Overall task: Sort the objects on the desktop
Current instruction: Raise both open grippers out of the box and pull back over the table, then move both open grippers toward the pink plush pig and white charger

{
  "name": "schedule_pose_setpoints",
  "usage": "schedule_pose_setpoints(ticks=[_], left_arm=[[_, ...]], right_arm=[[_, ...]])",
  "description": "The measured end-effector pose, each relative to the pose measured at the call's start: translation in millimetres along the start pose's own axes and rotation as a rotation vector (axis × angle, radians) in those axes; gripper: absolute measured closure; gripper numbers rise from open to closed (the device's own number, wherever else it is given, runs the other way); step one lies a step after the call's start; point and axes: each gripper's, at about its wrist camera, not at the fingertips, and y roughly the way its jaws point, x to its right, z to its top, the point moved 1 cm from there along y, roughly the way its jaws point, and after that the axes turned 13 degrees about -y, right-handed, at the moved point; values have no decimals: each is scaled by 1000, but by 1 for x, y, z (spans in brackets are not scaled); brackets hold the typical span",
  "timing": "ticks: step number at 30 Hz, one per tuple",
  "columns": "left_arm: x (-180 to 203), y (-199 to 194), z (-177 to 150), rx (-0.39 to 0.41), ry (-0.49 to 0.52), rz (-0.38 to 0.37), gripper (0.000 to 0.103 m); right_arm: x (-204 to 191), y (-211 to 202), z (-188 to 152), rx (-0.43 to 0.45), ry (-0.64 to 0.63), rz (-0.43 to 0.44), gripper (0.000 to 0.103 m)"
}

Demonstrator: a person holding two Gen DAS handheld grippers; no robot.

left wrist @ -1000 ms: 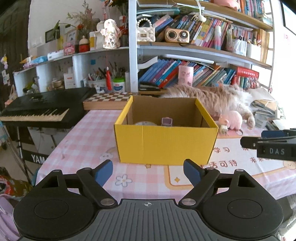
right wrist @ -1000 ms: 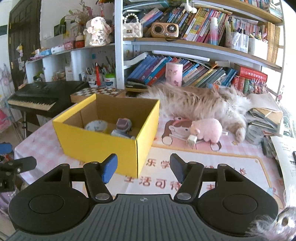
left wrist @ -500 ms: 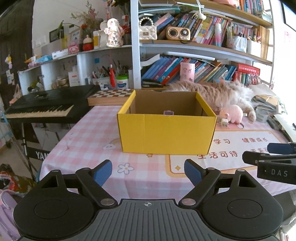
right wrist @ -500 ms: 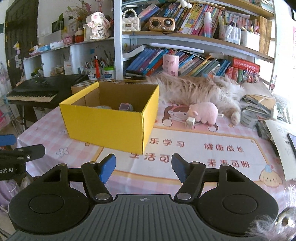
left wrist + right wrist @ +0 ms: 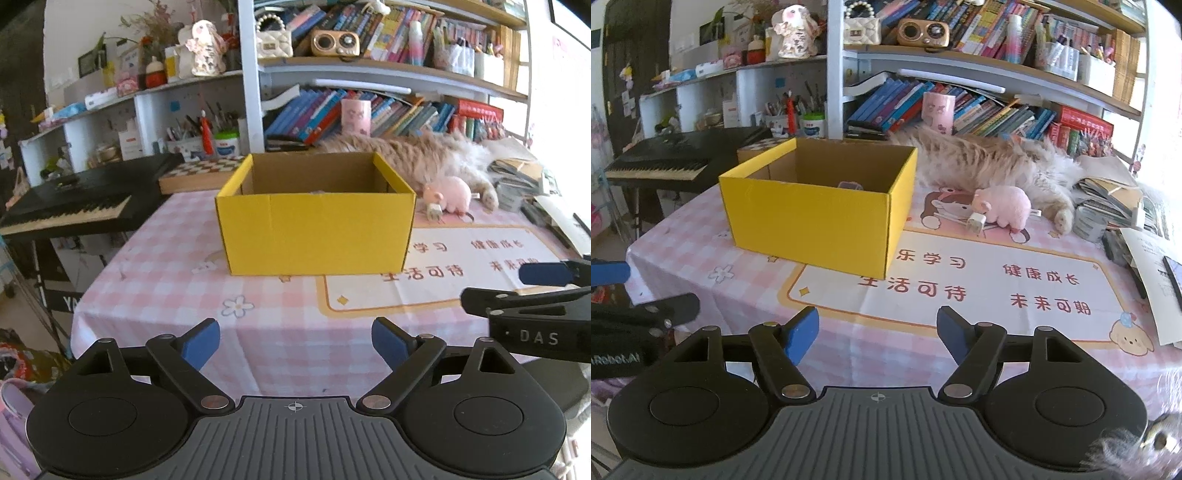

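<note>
Left wrist view: your left tongs [image 5: 295,341] hang over the near edge of the worktop [image 5: 159,288], jaws wide and opening, nothing between them. The yellow box [image 5: 317,232] sits ahead, well apart from the tips. Its near wall hides most of the inside, so you can't tell what's in it from here. The pink plush [image 5: 452,197] lies to the right of the box, touching a white plug [image 5: 433,213], with a cat [image 5: 417,157] stretched out just behind. Your right tongs [image 5: 532,291] poke in from the right edge.

Right wrist view: right tongs [image 5: 877,334] also empty, jaws about half apart and opening, over the printed mat [image 5: 960,280]. The plush [image 5: 1004,208] lies on the mat's far edge, between box [image 5: 816,218] and a tape roll [image 5: 1089,223], plug [image 5: 977,223] against its snout. A small item shows just above the box rim; what it is you can't tell.

Handling, as a judgement: the plush looks light and soft, so it should squash under the pads; take it across the fat middle of the body, not the ear. The plug looks small, hard and smooth, likely slippery; pinch its flat sides. Watch the cat's paw [image 5: 1063,219] near the plush.
</note>
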Motion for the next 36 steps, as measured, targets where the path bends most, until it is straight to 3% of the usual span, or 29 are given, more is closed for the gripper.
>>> schedule_pose_setpoints(ticks=[13,36], left_arm=[[10,4,-5,-40,28,-53,11],[42,20,-6,-92,107,-163,11]], right_arm=[[-3,1,-4,-43,-8,2,32],[25,-8,-25,-113,94,-108,28]])
